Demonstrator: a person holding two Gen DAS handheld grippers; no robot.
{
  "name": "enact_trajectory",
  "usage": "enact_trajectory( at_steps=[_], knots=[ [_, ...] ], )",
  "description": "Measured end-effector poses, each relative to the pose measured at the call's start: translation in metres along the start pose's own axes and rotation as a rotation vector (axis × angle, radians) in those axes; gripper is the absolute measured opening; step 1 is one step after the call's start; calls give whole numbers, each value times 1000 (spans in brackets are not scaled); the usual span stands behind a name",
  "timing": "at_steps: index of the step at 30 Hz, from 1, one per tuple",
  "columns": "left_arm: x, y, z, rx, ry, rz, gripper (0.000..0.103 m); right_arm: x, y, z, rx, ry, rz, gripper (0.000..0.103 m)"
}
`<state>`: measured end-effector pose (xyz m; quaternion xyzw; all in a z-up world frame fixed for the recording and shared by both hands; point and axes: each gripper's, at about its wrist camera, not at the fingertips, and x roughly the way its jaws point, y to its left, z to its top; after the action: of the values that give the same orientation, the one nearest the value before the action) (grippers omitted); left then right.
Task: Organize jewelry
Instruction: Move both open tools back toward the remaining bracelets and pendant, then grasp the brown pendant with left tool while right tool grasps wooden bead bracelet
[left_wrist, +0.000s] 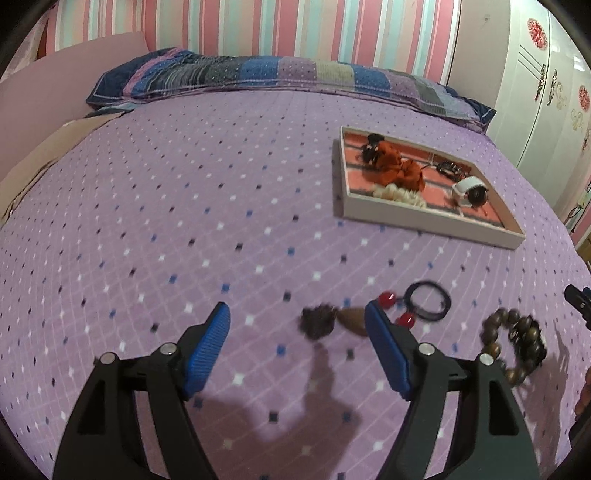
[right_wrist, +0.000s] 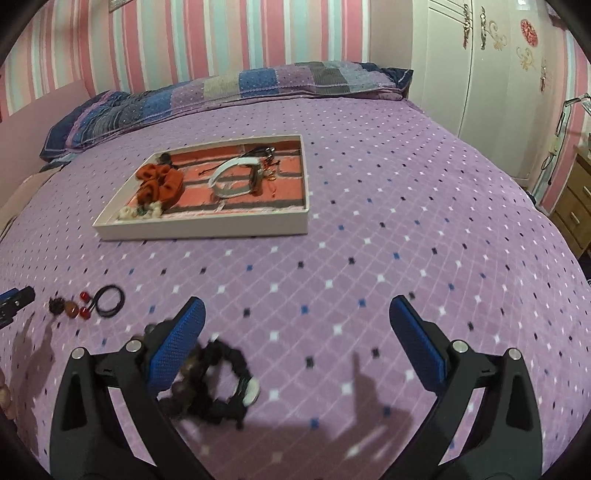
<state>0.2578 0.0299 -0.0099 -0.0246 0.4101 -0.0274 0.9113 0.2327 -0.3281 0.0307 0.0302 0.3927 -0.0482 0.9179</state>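
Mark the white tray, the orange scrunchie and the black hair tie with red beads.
White tray (right_wrist: 207, 226), right wrist view, on its near wall.
Orange scrunchie (right_wrist: 159, 183), right wrist view, middle of the fabric.
Black hair tie (left_wrist: 445, 300), left wrist view, right side of the loop.

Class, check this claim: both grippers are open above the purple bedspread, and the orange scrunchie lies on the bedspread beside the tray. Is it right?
One thing is wrong: the orange scrunchie lies inside the tray, as the right wrist view shows. Both grippers, left and right, are open above the bedspread.

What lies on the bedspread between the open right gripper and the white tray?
Only bare purple bedspread lies between the right gripper and the white rectangular tray, seen in the right wrist view.
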Motion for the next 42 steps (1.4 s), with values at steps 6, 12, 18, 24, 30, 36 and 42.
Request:
enact_trajectory(
  at_steps=[6, 12, 18, 24, 30, 36, 42],
  knots=[
    [3, 5, -12, -5, -4, -22, 74, -6, 21, -22, -18, 4, 4, 85],
    [10, 4, -17, 13, -12, -18, 74, -1, 45, -42, -36, 1, 14, 71],
    [22, 2, -20, 37, -13, -12, 74, 7, 54, -48, -28, 0, 12, 56],
    [37, 5, -16, 30, 12, -39, 74, 11, 59, -51, -37, 6, 11, 50],
    [43, 7, -15, 21, 27, -66, 73, 19, 67, -54, -55, 42, 25, 42],
    [47, 10, -11, 8, 30, -87, 64, 20, 70, -56, -63, 43, 40, 32],
    [49, 7, -10, 17, 34, -115, 46, 19, 73, -57, -70, 43, 47, 24]
  ],
)
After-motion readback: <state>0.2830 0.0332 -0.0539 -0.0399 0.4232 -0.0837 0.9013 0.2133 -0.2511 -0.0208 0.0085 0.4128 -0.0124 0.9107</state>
